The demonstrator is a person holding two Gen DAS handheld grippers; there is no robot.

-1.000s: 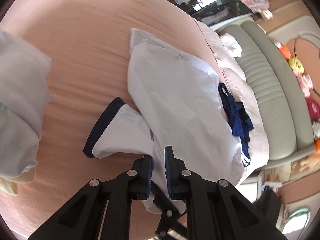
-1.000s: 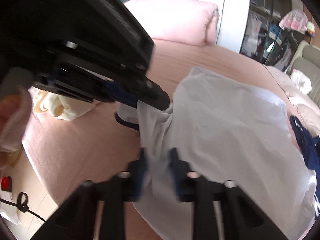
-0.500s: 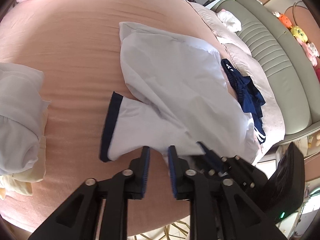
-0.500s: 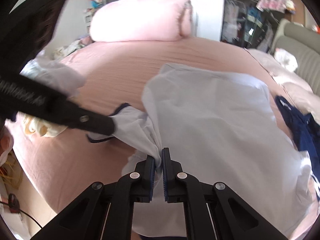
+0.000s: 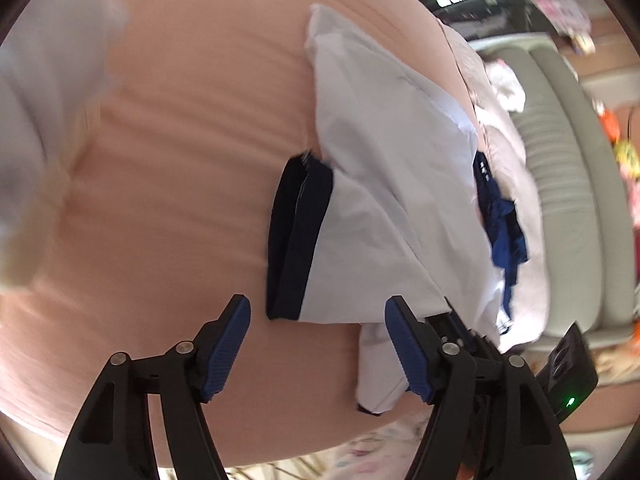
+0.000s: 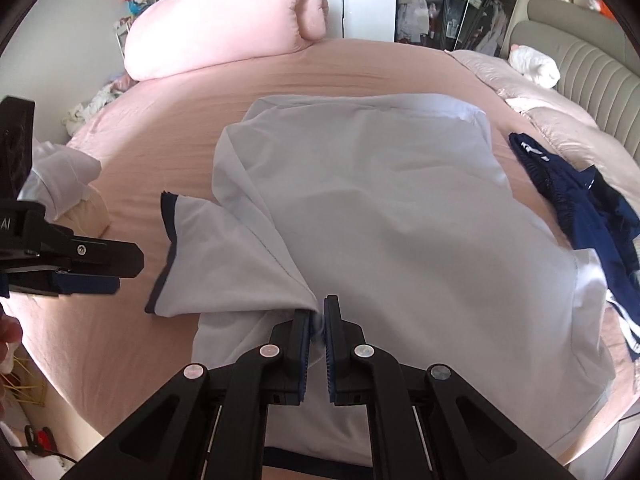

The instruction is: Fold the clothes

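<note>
Close in, the right gripper (image 6: 317, 314) has its blue-padded fingers (image 6: 305, 334) pinched nearly together on a fold of the white shirt (image 6: 384, 216), where the sleeve (image 6: 224, 256) meets the body. Off to the left side, the left gripper (image 5: 318, 312) has its fingers (image 5: 226, 344) spread wide with nothing between them, hanging just short of the sleeve's navy cuff (image 5: 296, 236); in the right wrist view it (image 6: 76, 266) shows from the side, near the cuff (image 6: 168, 248) but apart from it. That shirt lies spread on the pink bed (image 6: 168, 128), sleeve angled out to the left. Touching its right edge lies a crumpled navy garment (image 6: 588, 208). A pile of pale clothes (image 6: 64, 180) sits at the bed's left side. Farther back rests a rolled pink duvet (image 6: 224, 20), with a grey padded headboard (image 6: 588, 76) on the right.
</note>
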